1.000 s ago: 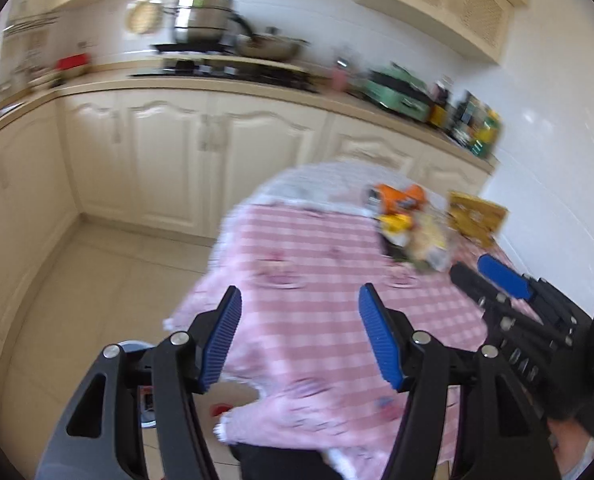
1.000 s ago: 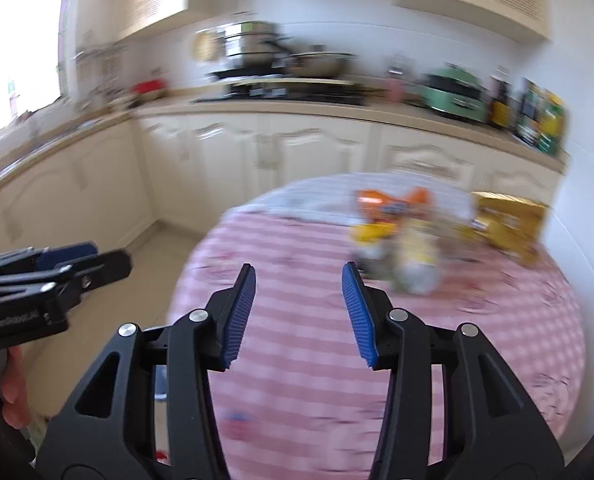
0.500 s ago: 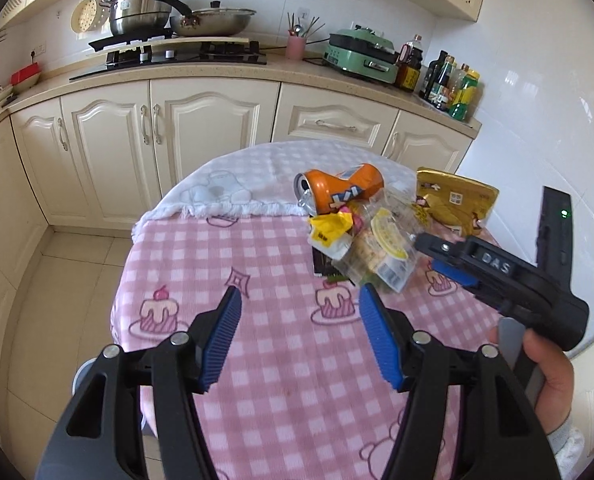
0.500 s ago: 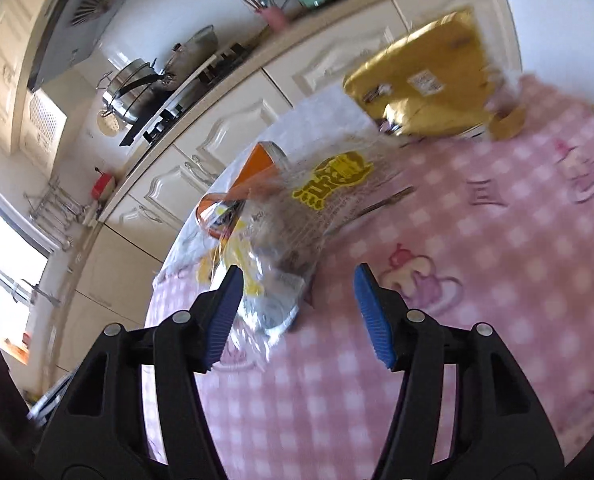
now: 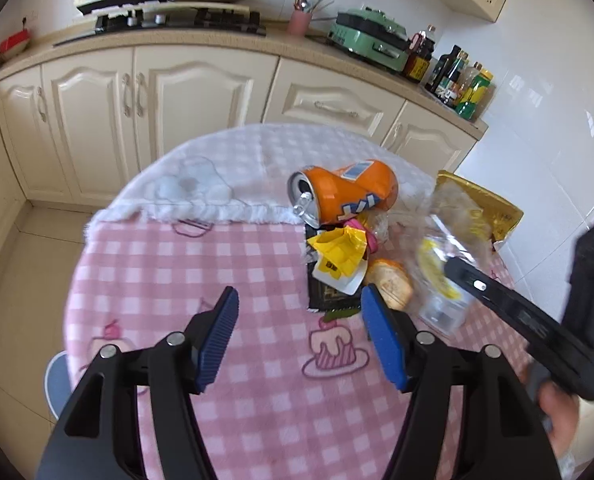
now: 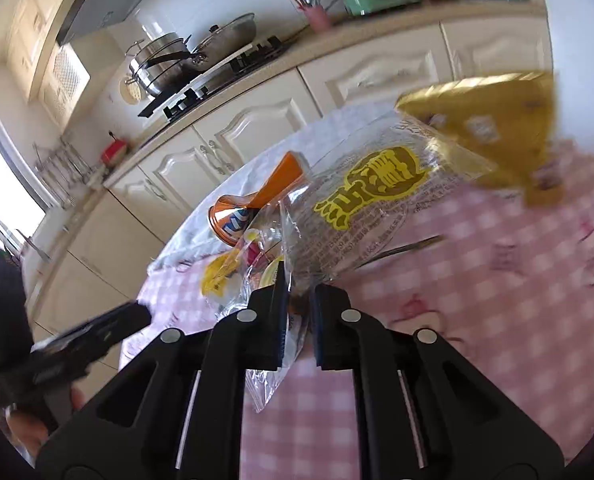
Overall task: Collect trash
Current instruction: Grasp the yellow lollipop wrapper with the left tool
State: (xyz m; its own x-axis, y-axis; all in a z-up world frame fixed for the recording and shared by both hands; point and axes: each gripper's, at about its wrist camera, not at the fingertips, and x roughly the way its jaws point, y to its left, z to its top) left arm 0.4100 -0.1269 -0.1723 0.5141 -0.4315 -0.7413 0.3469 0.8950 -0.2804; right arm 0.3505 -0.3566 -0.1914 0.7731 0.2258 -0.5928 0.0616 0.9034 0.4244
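The right gripper (image 6: 297, 312) has its jaws closed on the near edge of the clear plastic bag (image 6: 361, 208), whose long axis runs forward and rightward from them (the left gripper (image 5: 301, 336), jaws open and empty, hovers short of the trash pile).

A round table (image 5: 257, 420) carries everything, covered by a pink checked cloth (image 5: 177, 264) printed with cakes, with a white fleecy cloth (image 5: 225, 168) laid over its far edge. The litter sits in a heap toward the far right edge — an orange can (image 5: 349, 196) on its side, its open top turned to the left edge, a crumpled yellow wrapper (image 5: 339, 254) touching it on the near side, and a dark flat packet (image 5: 329, 294) under that wrapper. A gold bag (image 5: 485, 208) lies at the right edge, beside the heap.
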